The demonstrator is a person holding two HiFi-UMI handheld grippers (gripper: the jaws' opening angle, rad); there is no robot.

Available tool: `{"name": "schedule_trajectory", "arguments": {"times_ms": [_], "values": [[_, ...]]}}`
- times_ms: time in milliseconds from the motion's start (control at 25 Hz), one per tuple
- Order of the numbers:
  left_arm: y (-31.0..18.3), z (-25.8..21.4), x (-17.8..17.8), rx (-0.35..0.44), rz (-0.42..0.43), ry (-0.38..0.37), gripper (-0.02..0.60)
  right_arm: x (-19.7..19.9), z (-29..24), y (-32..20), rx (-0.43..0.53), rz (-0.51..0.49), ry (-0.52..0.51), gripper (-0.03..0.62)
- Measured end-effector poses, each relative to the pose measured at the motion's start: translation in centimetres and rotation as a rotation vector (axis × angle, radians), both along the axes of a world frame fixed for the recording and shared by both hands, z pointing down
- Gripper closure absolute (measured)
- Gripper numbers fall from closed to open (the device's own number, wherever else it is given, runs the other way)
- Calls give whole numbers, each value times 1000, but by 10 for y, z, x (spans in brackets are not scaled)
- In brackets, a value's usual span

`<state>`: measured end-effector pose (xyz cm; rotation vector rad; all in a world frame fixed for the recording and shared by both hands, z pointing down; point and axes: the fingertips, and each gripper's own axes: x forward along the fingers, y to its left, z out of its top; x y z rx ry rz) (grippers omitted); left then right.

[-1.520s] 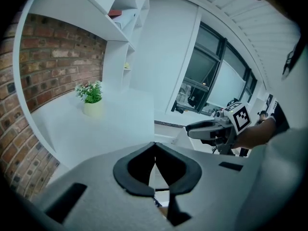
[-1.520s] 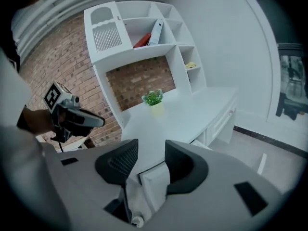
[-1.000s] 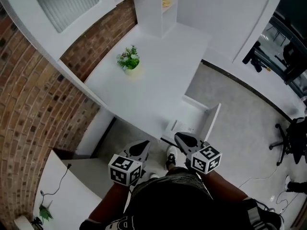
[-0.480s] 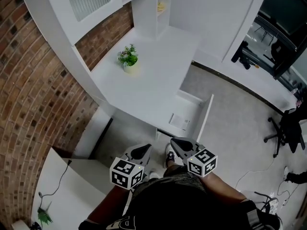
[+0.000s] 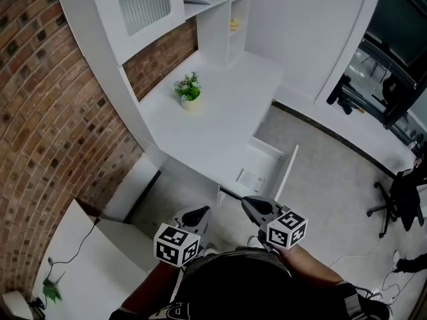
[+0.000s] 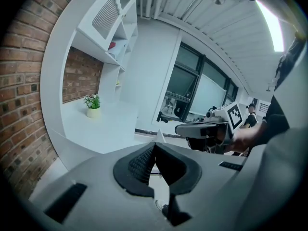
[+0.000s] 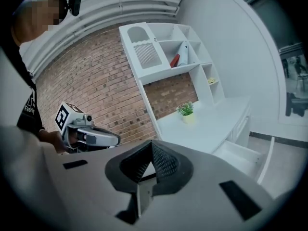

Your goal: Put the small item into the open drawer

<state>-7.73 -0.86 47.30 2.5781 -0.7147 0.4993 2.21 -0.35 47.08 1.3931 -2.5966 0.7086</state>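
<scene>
The white desk (image 5: pixel 220 105) has one open drawer (image 5: pixel 289 169) at its near right corner. A small flat pale item (image 5: pixel 251 177) lies on the drawer's floor. Both grippers hang low in front of the person's body, short of the desk. My left gripper (image 5: pixel 200 211) is shut with nothing in it, and its own view shows the ribbed pads (image 6: pixel 142 160) pressed together. My right gripper (image 5: pixel 247 201) sits just below the drawer's near end. Its jaws (image 7: pixel 151 147) are shut too, with nothing seen between the pads. From that view the drawer (image 7: pixel 240 156) lies ahead to the right.
A small potted plant (image 5: pixel 189 91) stands on the desk near the brick wall (image 5: pixel 60 119). White shelving (image 5: pixel 220 12) rises at the back of the desk. An office chair (image 5: pixel 400 192) and cables are on the floor at right. A low white surface (image 5: pixel 87 259) lies at left.
The head view has shifted, so desk and drawer sit slightly differently in frame. Both grippers stay low by the body. The right one has drifted a little down and right.
</scene>
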Motion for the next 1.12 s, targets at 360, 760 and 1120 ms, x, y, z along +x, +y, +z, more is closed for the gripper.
{"name": "schedule_trajectory", "arguments": {"times_ms": [360, 760, 1120], "values": [[8, -5, 31, 5, -66, 23, 565, 37, -2, 14, -14, -38, 39, 591], [23, 5, 49, -11, -88, -12, 565, 63, 9, 27, -39, -35, 13, 591], [32, 1, 58, -1, -93, -30, 565, 69, 13, 33, -45, -45, 1, 591]]}}
